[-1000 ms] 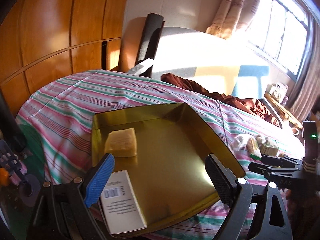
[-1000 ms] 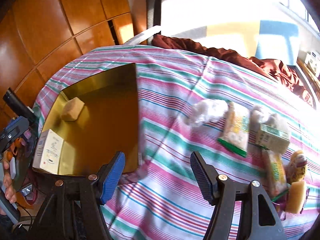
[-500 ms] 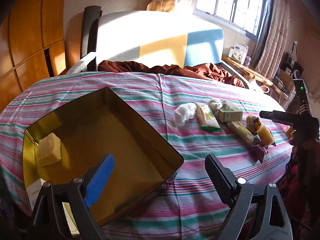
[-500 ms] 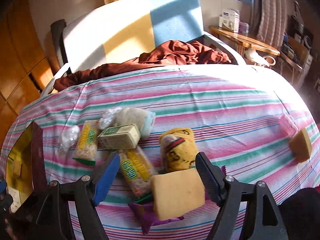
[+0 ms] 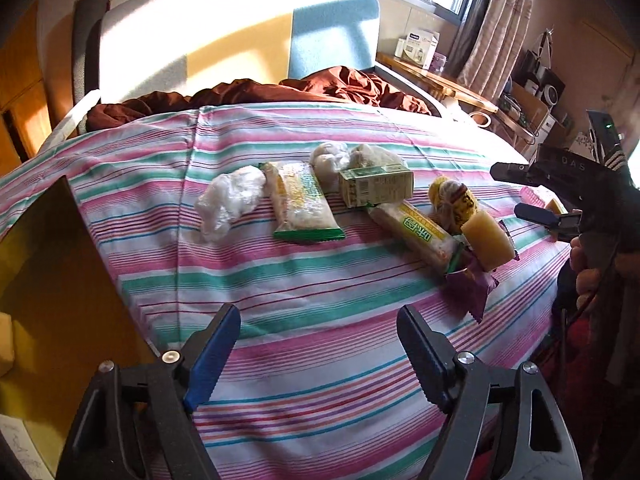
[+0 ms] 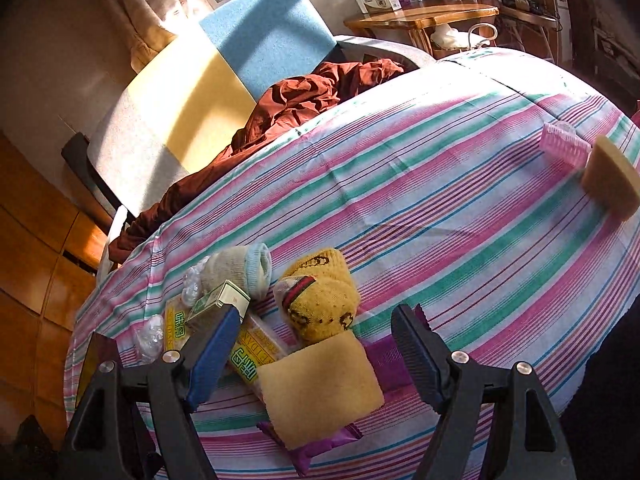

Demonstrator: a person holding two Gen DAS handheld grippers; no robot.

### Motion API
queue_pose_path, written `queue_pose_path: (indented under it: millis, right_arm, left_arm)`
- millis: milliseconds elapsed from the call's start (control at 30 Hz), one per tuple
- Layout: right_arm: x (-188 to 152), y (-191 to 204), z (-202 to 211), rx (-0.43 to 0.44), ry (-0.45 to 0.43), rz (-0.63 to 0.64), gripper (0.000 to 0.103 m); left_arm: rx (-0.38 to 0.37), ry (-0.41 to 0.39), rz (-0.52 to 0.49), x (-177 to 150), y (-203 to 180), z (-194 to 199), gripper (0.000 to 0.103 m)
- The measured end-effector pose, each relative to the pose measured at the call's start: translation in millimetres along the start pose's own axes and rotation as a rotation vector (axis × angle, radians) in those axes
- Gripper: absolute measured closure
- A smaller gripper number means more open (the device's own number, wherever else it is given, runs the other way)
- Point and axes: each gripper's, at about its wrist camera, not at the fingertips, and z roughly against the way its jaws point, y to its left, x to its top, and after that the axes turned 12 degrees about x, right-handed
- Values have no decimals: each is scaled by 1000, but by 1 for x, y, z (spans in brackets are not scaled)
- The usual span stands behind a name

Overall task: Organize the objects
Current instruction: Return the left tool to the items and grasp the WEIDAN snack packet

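A cluster of objects lies on the striped cloth: a crumpled clear bag (image 5: 230, 200), a green-edged snack pack (image 5: 300, 204), a small green carton (image 5: 376, 186), a long yellow snack pack (image 5: 416, 232), a yellow patterned sock (image 6: 320, 300), a grey sock (image 6: 240, 268) and a yellow sponge (image 6: 320, 384) on a purple wrapper (image 6: 384, 364). My left gripper (image 5: 318, 356) is open and empty, in front of the cluster. My right gripper (image 6: 316, 356) is open with the sponge between its jaws, not touching. The gold tin tray (image 5: 60, 280) sits at the left.
A second sponge (image 6: 610, 180) and a pink roller (image 6: 564, 146) lie at the table's far right edge. A sponge (image 5: 6, 344) and a white box (image 5: 20, 448) sit in the tray. A sofa with brown cloth (image 5: 312, 88) stands behind the table.
Both grippers have swung right, away from the tray and toward the cluster. The right gripper has come down over the yellow sponge. Both stay open.
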Motion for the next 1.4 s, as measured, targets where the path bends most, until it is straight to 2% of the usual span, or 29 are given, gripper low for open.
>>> queue_pose_path:
  millis: [67, 167, 300, 400, 633, 733, 767, 800, 867, 933, 967, 1067, 1400]
  right_arm:
    - [1, -4, 2, 13, -7, -22, 24]
    - [2, -7, 3, 26, -12, -40, 23]
    - [2, -6, 0, 36, -2, -34, 23]
    - [2, -6, 0, 45, 4, -34, 23]
    - [2, -9, -1, 78, 11, -57, 23]
    - [2, -10, -2, 83, 21, -62, 23]
    - [2, -10, -2, 86, 22, -63, 23]
    - [2, -10, -2, 89, 22, -64, 23]
    - [2, -11, -2, 93, 21, -68, 23]
    - [2, -12, -2, 96, 22, -74, 23]
    - [2, -12, -2, 95, 22, -75, 23]
    - [3, -13, -3, 85, 23, -76, 23]
    - [2, -14, -9, 38, 51, -76, 23]
  left_arm:
    - [-36, 38, 2, 8, -11, -14, 36]
    - [-63, 77, -1, 20, -29, -33, 44]
    - [-99, 126, 30, 37, -50, -54, 44]
    - [-95, 133, 38, 51, -67, -66, 44]
    - [-44, 178, 67, 76, -100, -101, 34]
    - [-10, 148, 48, 83, -110, -109, 24]
    - [8, 142, 23, 84, -113, -113, 24]
    - [18, 129, -5, 83, -115, -114, 25]
    - [38, 89, -60, 77, -114, -111, 34]
    - [11, 53, -98, 68, -107, -106, 40]
    - [-2, 39, -108, 63, -101, -102, 47]
    - [-42, 18, -120, 48, -81, -91, 55]
    - [-111, -60, -125, -28, -24, -39, 58]
